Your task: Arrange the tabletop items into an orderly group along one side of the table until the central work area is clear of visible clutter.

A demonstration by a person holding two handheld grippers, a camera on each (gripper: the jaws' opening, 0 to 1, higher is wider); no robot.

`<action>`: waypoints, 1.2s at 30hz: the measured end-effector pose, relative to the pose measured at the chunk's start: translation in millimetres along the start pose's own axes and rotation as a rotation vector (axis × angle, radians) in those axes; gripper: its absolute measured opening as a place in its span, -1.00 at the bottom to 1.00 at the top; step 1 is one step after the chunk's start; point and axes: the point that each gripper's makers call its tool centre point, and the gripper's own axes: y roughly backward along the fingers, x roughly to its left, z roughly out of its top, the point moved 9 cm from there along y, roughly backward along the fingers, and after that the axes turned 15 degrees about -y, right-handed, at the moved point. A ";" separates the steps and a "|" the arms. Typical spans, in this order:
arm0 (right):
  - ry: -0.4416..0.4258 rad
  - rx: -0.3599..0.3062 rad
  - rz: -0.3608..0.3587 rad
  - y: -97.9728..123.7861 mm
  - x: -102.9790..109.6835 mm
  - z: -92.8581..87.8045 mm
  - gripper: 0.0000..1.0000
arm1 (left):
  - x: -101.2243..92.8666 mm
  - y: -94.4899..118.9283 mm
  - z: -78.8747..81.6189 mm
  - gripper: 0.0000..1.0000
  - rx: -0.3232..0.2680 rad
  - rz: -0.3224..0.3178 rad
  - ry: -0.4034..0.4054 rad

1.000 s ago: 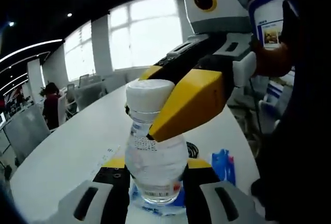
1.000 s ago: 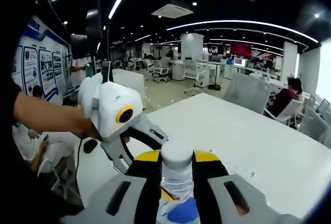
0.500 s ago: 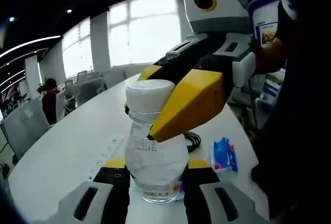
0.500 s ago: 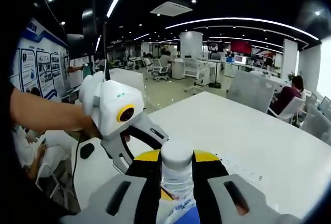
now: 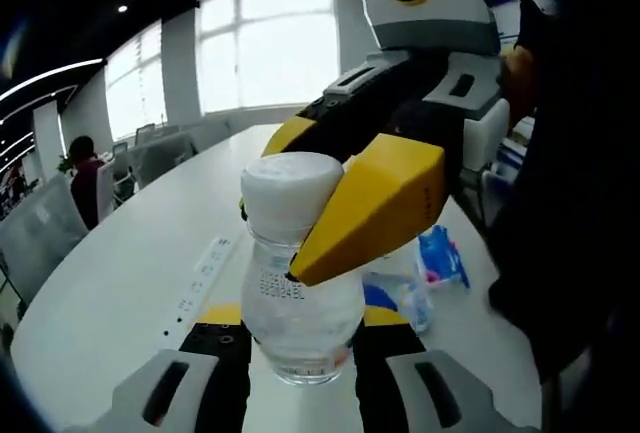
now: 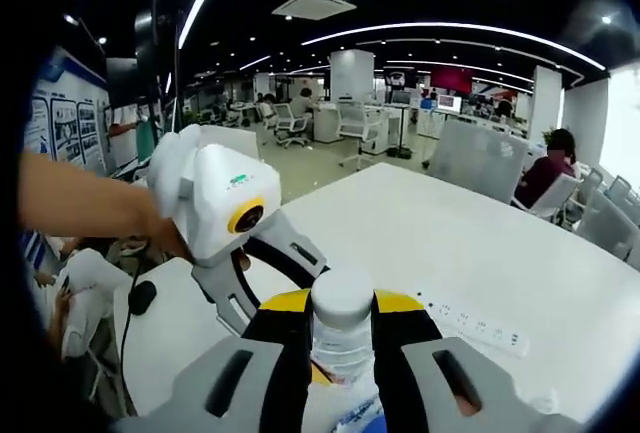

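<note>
A clear water bottle [image 5: 300, 318] with a white cap [image 5: 290, 185] stands upright between the jaws of my left gripper [image 5: 300, 358], which is shut on its lower body. My right gripper [image 5: 285, 231] reaches in from the upper right, its yellow jaws shut on the neck just under the cap. In the right gripper view the same cap [image 6: 341, 296] rises between the jaws of my right gripper [image 6: 340, 353]. There my left gripper [image 6: 264, 289] comes in from the left, held by a hand, its tips hidden behind my jaws.
The white table [image 5: 120, 293] carries a white power strip [image 5: 205, 265], a blue packet [image 5: 442, 258] and a clear-and-blue item [image 5: 398, 298] beside the bottle. A black mouse [image 6: 142, 296] lies near the table's edge. Office chairs and seated people are beyond.
Both views have swung across the table with the bottle held throughout. The power strip has come into sight, and the blue packet now lies off to the side. Neither grip has changed.
</note>
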 end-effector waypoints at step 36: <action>-0.018 0.103 -0.086 -67.8 1.5 -32.6 -0.66 | 21.1 -15.5 -71.3 -0.27 0.127 -0.163 -0.056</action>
